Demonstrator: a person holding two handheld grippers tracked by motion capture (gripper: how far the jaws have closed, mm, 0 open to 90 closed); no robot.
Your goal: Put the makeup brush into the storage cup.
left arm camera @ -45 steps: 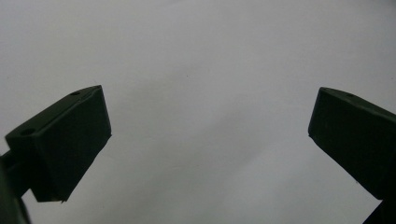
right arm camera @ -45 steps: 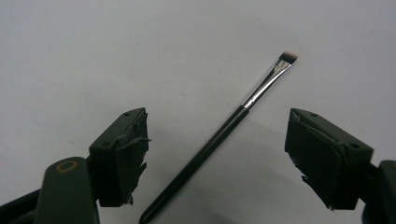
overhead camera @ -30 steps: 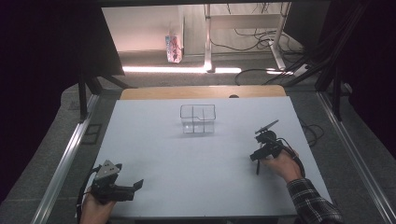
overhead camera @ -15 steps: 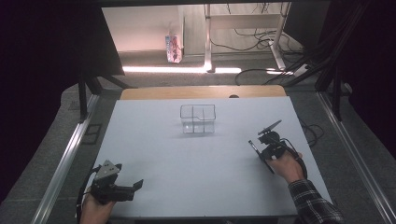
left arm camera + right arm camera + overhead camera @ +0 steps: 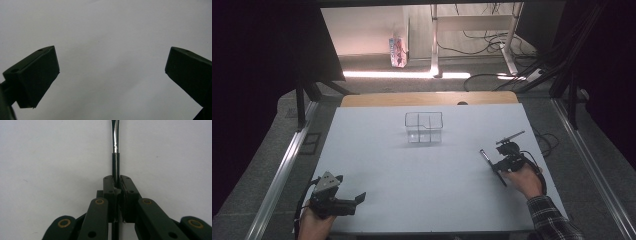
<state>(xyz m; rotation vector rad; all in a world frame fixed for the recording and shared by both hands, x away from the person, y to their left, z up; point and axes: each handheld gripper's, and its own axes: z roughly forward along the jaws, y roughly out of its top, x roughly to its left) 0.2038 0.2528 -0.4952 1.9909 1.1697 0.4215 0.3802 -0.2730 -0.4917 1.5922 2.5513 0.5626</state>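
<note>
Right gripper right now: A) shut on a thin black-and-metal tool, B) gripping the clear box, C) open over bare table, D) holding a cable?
A: in the right gripper view the right gripper has its jaws closed on the thin tool.

The high view is dim at its edges, where dark surrounds swallow detail, while a bright strip of light [image 5: 404, 74] glows beyond the pale table [image 5: 422, 165]. Both gripper views look soft and slightly grainy; the near jaws seem out of focus, perhaps from closeness.
</note>
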